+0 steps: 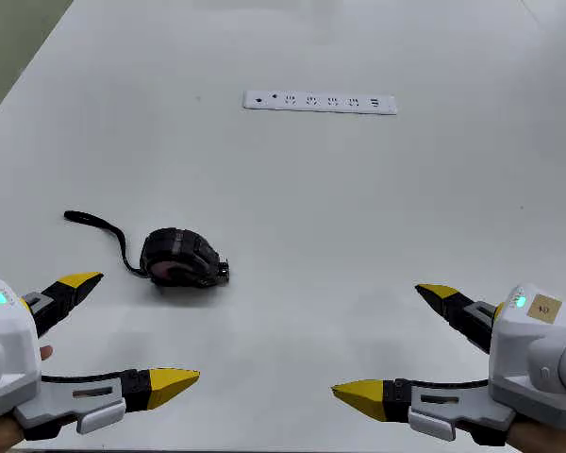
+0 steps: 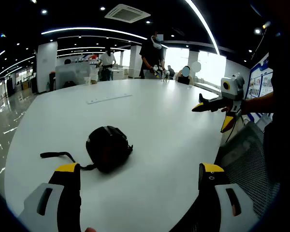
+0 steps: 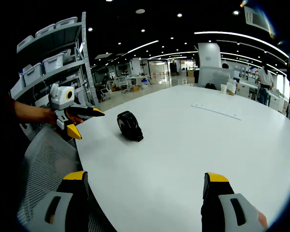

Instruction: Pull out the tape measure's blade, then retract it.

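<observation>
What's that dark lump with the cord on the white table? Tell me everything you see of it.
It is a tape measure: a chunky rounded case, black and rubbery-looking, with a reddish patch low on its side. A thin black wrist strap trails from it to the left in the head view, lying in a loose curve. No blade is drawn out. It rests on the white table, and nothing else touches it.

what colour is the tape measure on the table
Black tape measure, with a reddish patch low on its side; clearest in the head view.
</observation>
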Demonstrator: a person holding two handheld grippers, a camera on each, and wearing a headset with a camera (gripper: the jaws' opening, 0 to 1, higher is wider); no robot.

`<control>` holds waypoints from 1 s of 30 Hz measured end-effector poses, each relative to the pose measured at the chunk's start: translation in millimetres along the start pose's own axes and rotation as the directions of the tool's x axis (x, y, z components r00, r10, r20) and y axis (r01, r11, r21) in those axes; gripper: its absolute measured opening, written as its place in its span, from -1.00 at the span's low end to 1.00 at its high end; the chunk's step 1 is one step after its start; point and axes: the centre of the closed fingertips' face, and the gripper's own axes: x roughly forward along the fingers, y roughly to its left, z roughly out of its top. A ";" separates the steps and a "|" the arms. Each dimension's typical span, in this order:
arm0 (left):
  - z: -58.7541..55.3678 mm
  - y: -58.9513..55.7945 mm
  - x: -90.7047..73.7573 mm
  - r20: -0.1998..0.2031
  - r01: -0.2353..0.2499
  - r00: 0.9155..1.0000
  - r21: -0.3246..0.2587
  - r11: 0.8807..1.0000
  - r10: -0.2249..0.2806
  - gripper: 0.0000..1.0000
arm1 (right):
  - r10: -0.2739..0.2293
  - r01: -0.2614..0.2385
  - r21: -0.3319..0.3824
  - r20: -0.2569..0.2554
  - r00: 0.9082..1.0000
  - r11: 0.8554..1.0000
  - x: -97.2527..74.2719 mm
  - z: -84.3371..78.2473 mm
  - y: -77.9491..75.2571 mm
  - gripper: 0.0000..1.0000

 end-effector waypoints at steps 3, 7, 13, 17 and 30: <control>0.3 0.0 0.3 0.002 0.001 1.000 -0.001 1.000 -0.001 0.98 | 0.000 0.000 0.002 0.004 1.000 1.000 0.0 0.8 -0.2 0.98; 0.4 0.3 0.6 0.001 0.002 1.000 0.002 1.000 -0.002 0.98 | -0.009 0.009 -0.012 0.012 1.000 1.000 0.3 1.9 -2.0 0.98; 0.8 1.7 0.9 0.000 -0.001 1.000 0.006 1.000 0.001 0.98 | -0.021 0.022 -0.020 0.006 1.000 1.000 0.0 -0.3 -4.6 0.98; 0.9 2.9 0.9 -0.001 -0.001 1.000 0.008 1.000 0.001 0.98 | -0.023 0.023 -0.018 0.005 1.000 1.000 -0.2 -0.2 -5.9 0.98; 1.8 7.4 2.8 -0.007 0.004 1.000 0.022 1.000 -0.004 0.98 | -0.022 0.022 -0.030 -0.008 1.000 0.999 1.8 -0.6 -8.8 0.98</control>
